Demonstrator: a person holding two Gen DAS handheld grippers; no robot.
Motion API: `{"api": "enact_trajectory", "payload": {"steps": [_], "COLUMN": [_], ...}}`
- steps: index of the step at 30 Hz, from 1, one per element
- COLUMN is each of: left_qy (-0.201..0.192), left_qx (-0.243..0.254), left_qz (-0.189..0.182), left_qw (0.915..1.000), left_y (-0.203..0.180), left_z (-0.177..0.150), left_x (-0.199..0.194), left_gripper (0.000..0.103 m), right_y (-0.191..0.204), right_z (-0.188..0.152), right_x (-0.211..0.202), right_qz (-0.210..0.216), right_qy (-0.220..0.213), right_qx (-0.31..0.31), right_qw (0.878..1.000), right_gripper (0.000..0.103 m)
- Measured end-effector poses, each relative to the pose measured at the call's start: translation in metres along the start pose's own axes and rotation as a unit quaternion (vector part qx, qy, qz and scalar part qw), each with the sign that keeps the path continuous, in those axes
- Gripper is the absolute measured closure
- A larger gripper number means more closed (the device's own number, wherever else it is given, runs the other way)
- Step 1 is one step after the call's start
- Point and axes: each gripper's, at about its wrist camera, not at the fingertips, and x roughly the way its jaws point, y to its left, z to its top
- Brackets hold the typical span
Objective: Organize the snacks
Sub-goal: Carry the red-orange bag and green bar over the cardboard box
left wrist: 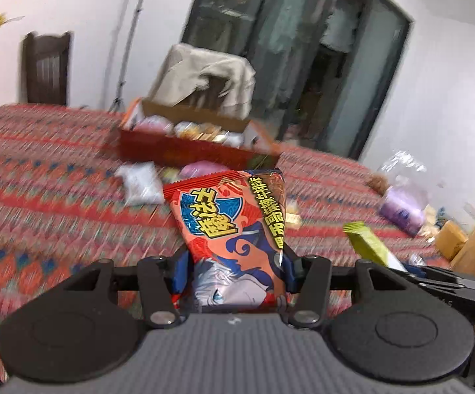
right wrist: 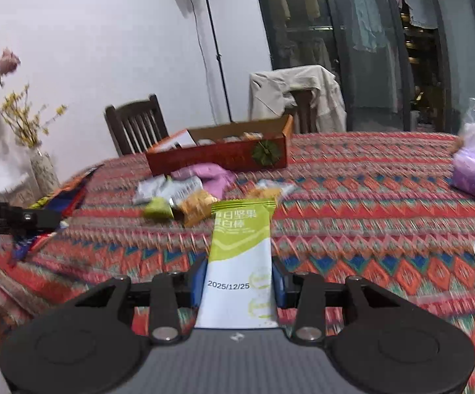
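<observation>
- The red snack packet (left wrist: 227, 229), centre of the left wrist view, is clamped between the pads of the left gripper (left wrist: 234, 272), held above the patterned tablecloth (left wrist: 40, 180).
- The green-and-white bar packet (right wrist: 240, 256), lower centre of the right wrist view, is pinched by the right gripper (right wrist: 239, 282).
- Both likely go into the red cardboard box (right wrist: 217, 157) at upper centre; carry each clear over its near wall before letting go, one packet at a time.
- Only the right view shows the loose snacks (right wrist: 185, 200) sharply, plus the vase of flowers (right wrist: 40, 167) at left.
</observation>
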Motion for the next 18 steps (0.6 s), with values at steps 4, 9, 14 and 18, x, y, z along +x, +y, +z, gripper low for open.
{"api": "enact_trajectory", "payload": {"steps": [4, 9, 14, 18], "left_qy": [-0.011, -0.012, -0.004, 0.012], "left_qx": [0.014, 0.019, 0.019, 0.023], "left_qz": [-0.013, -0.008, -0.009, 0.001], "left_qw": [0.9998, 0.9997, 0.9998, 0.9997], "left_y": [0.003, 0.007, 0.008, 0.011], "left_z": [0.058, 0.126, 0.175, 0.204], "left_x": [0.04, 0.11, 0.173, 0.222], "left_gripper": [0.05, 0.05, 0.05, 0.05], "right_y": [-0.007, -0.013, -0.028, -0.037], "right_z": [0.046, 0.117, 0.187, 0.231], "right_x": [0.018, 0.071, 0.147, 0.21], "right_qz": [0.026, 0.025, 0.034, 0.018], "right_qy": [-0.036, -0.072, -0.067, -0.041], "right_qx": [0.003, -0.004, 0.018, 0.02], "right_qw": [0.999, 0.997, 0.997, 0.999], "right_gripper": [0.064, 0.064, 0.064, 0.064]}}
